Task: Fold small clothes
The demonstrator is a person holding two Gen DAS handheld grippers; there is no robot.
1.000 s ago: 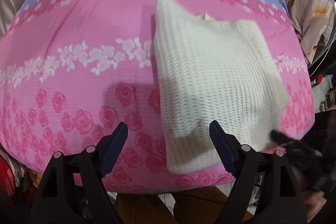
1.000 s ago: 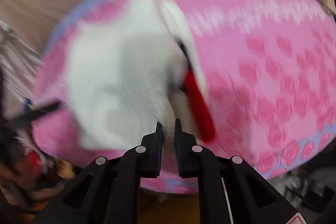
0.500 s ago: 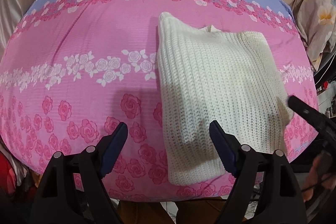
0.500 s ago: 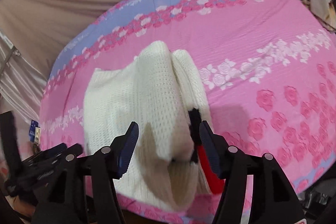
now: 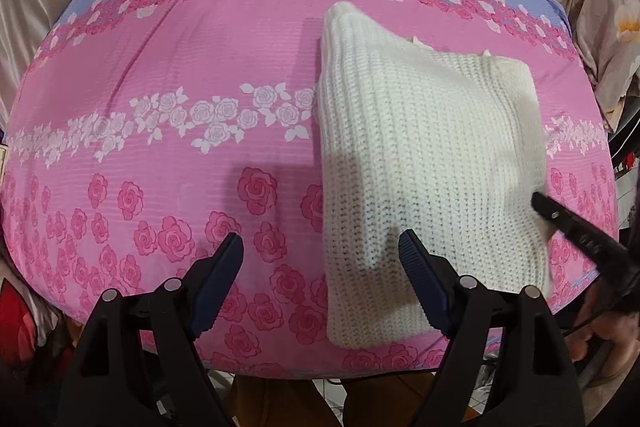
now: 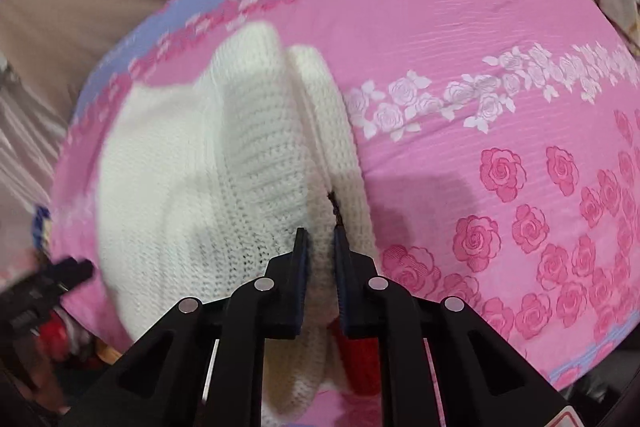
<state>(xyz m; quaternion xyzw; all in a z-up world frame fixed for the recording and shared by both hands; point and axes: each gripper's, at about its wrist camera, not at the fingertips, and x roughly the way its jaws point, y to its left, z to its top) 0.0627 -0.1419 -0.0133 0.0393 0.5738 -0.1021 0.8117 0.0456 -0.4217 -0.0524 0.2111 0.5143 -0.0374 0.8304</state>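
White knit sweater [image 5: 424,163] lying partly folded on the pink rose-print bedspread [image 5: 168,131], toward the right side and near the front edge — already squared into a rough rectangle, so prob mid-fold, not start.

R gripper [image 6: 320,247] clamped on a raised ridge of the knit near the front edge, fingers [image 6: 300,267] nearly together w/ fabric pinched between. Looks like a grip on the doubled layer so both plies travel together on the next fold. Something red and dark [image 6: 356,359] peeking from under the knit beside the right finger — can't tell what.

L gripper [image 5: 320,259] spread wide, holding nothing, hovering over the bedspread just left of the sweater's near-left corner. Right fingertip overlaps the knit edge in view; contact unclear. Prob staged there to pin or catch the left edge while R carries the fold.

Judgement: fold about half done. Risk — loose open knit stretches and slides, so a pull from one pinch point could skew the rectangle.
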